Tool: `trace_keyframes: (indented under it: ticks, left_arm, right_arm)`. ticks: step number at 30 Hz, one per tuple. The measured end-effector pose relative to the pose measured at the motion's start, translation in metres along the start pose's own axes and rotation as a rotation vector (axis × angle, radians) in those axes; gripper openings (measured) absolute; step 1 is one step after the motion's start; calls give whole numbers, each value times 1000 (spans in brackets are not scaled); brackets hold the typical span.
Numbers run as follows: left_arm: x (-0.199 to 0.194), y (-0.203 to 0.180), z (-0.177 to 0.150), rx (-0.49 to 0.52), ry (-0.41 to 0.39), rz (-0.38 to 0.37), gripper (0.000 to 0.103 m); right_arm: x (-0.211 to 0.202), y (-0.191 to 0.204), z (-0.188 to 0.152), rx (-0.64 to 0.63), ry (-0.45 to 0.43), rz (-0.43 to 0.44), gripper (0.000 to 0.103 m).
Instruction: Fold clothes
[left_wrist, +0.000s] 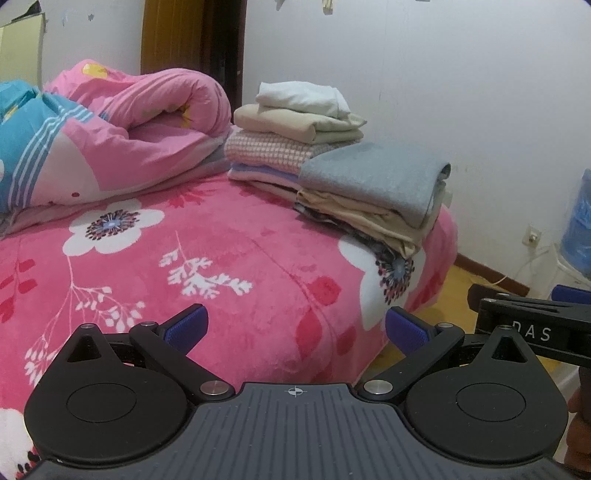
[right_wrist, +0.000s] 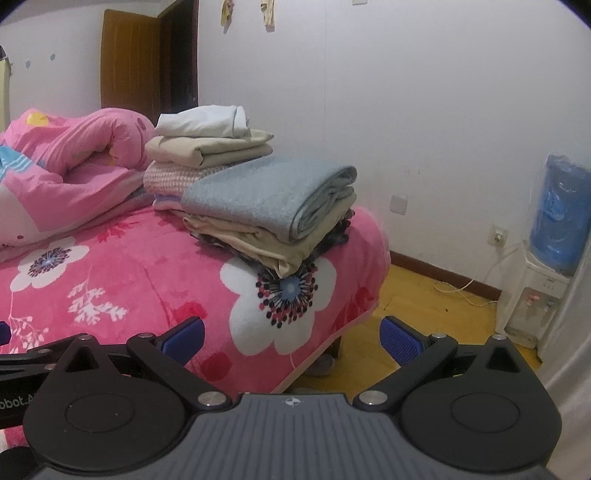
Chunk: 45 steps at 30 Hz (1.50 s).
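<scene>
Folded clothes sit in two stacks at the far right corner of a bed. The nearer stack (right_wrist: 273, 229) has a grey-blue folded garment (right_wrist: 269, 192) on top, beige cloth beneath it and a dark patterned piece at the bottom. The lower layers poke out toward the bed's corner, just beside the edge. The farther stack (left_wrist: 291, 136) touches it from behind and holds a white piece on top, then beige, then a pink checked one, then lilac layers.

The bed is covered by a pink fleece blanket (left_wrist: 221, 258) printed with large white flowers. A rolled pink quilt (left_wrist: 147, 122) lies at the far left, near the farther stack.

The left gripper (left_wrist: 295, 328) hovers low over the near side of the blanket, its blue-padded fingers spread wide and holding nothing. The right gripper (right_wrist: 291, 336) hangs beside it over the bed's corner, also spread and empty. No unfolded garment shows in either view.

The risks appear to be these. The nearer stack sits so close to the corner that a nudge, or a tug on the fleece beneath it, could tip it to the yellow wooden floor (right_wrist: 424, 295). The top fold is loosely rounded and may spring open if brushed. A water dispenser (right_wrist: 546, 266) and its cord stand well apart by the wall.
</scene>
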<state>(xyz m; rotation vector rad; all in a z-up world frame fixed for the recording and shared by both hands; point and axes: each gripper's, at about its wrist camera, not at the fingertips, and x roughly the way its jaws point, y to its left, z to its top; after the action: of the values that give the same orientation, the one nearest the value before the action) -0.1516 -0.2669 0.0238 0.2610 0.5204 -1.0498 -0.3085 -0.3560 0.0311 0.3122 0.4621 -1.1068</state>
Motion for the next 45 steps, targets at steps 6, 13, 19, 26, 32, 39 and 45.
trace_keyframes:
  ticks: [6, 13, 19, 26, 32, 39, 45]
  left_arm:
    - [-3, -3, 2, 3, -6, 0, 103]
    - [-6, -5, 3, 11, -8, -2, 103]
    - [-5, -6, 2, 12, -8, -2, 103]
    - [-5, -6, 2, 11, -7, -1, 103]
    - [-5, -5, 1, 10, -6, -1, 103]
    - [-5, -5, 1, 8, -6, -1, 103]
    - [-6, -5, 1, 9, -8, -2, 103]
  right_arm:
    - [-3, -5, 1, 4, -5, -1, 103]
    - [-3, -7, -1, 1, 0, 4, 103]
    - [-4, -6, -2, -2, 2, 3, 103]
    - [-4, -5, -4, -5, 4, 1, 103]
    - [-5, -5, -5, -6, 4, 0, 103]
    - [-6, -4, -5, -8, 5, 1, 103]
    - [-7, -5, -5, -6, 6, -4, 103]
